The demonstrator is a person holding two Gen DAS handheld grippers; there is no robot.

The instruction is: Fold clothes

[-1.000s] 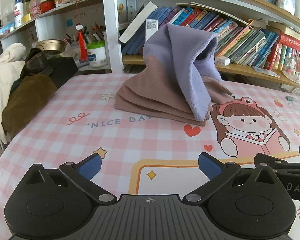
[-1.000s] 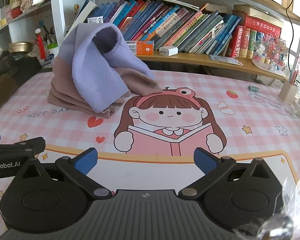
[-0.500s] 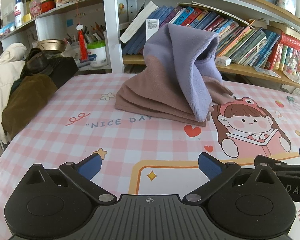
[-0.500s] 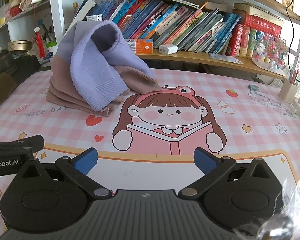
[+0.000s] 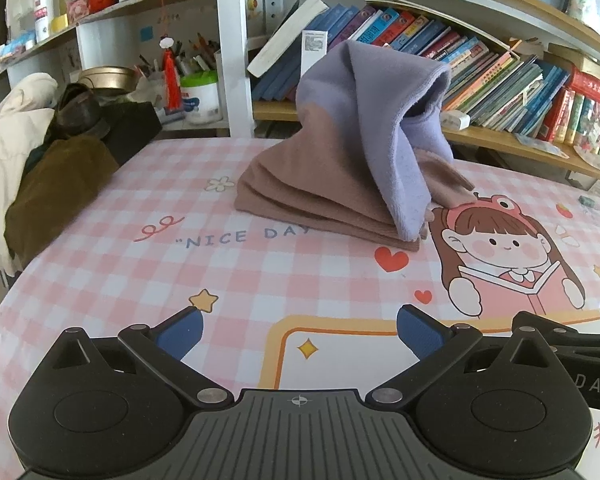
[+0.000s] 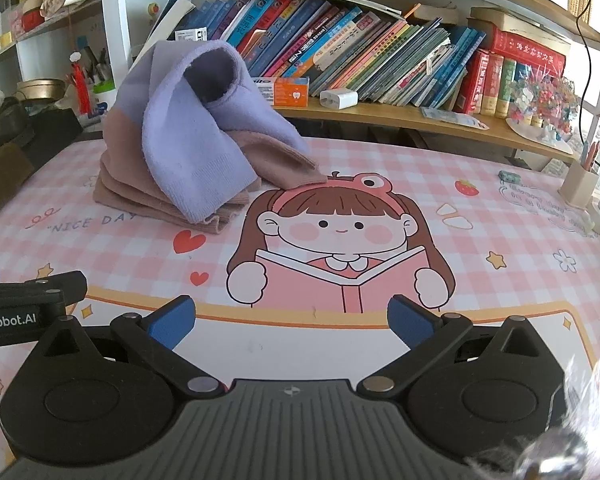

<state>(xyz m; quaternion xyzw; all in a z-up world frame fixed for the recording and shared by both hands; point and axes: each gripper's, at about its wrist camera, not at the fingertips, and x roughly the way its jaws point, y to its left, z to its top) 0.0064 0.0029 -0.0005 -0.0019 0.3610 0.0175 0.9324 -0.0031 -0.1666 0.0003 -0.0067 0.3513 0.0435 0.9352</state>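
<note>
The left gripper (image 5: 298, 330) and the right gripper (image 6: 291, 318) hover low over the near edge of the tablecloth (image 5: 260, 280), both spread wide with nothing between their fingers. Farther back, well apart from them, the sweater (image 5: 352, 160) lies in a brown and purple heap, peaked upward. Behind it stand rows of books (image 6: 360, 64).

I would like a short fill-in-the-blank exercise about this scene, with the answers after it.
1. The garment is brown and ____.
2. Both the left gripper and the right gripper are ____.
3. The words printed on the tablecloth near the garment are "NICE ____".
4. The shelf behind the table holds a row of ____.

Answers: purple; open; DAY; books
</note>
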